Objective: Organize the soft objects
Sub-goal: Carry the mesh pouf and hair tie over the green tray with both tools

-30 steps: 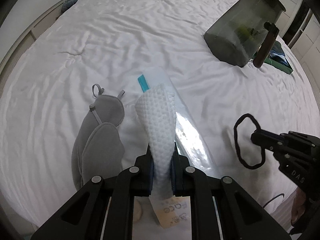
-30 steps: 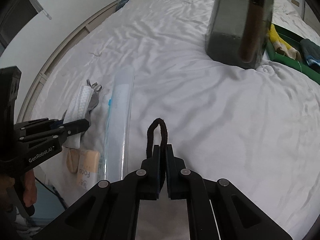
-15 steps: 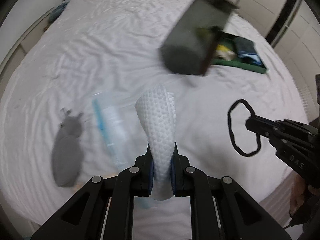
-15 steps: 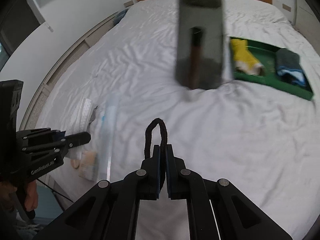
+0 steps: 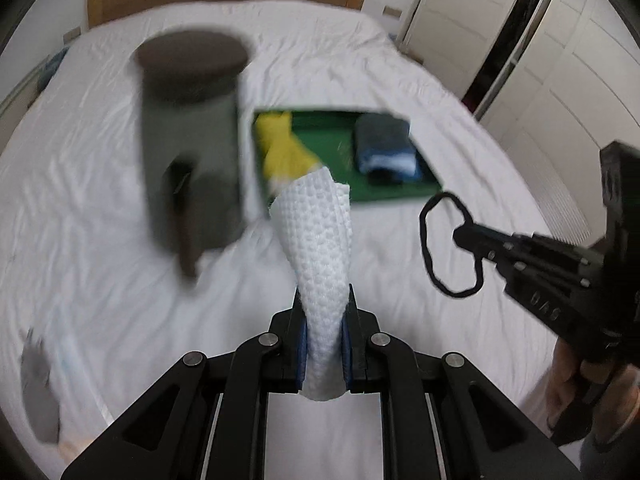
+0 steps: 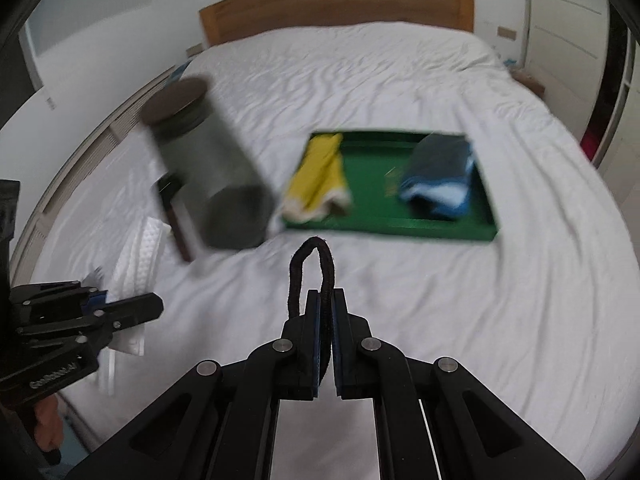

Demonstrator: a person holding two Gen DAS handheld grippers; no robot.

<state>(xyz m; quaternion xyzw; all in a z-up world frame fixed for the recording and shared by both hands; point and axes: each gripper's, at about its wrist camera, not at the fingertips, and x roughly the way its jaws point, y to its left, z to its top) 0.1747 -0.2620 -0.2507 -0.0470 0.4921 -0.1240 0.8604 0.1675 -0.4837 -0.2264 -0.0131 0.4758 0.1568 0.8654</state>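
My left gripper [image 5: 323, 312] is shut on a white textured cloth [image 5: 320, 240] and holds it above the white bed. It also shows in the right wrist view [image 6: 132, 308] with the cloth [image 6: 138, 256]. My right gripper [image 6: 326, 300] is shut on a black hair-tie loop [image 6: 312, 268], which shows at the right of the left wrist view [image 5: 448, 244]. A green tray [image 6: 400, 226] on the bed ahead holds a yellow cloth [image 6: 320, 176] and a folded blue cloth [image 6: 440, 176]. The tray [image 5: 332, 128] also shows in the left wrist view.
A dark grey lidded bin [image 6: 208, 168] with a brown handle stands left of the tray on the bed [image 6: 480, 300]. A grey eye mask [image 5: 38, 396] lies at the near left. A wooden headboard [image 6: 336, 4] is at the far end, white wardrobes [image 5: 540, 60] at the right.
Both grippers have swung to the right and up with their loads, bringing the green tray and headboard into view. The eye mask and plastic bag have slid to the left edge.
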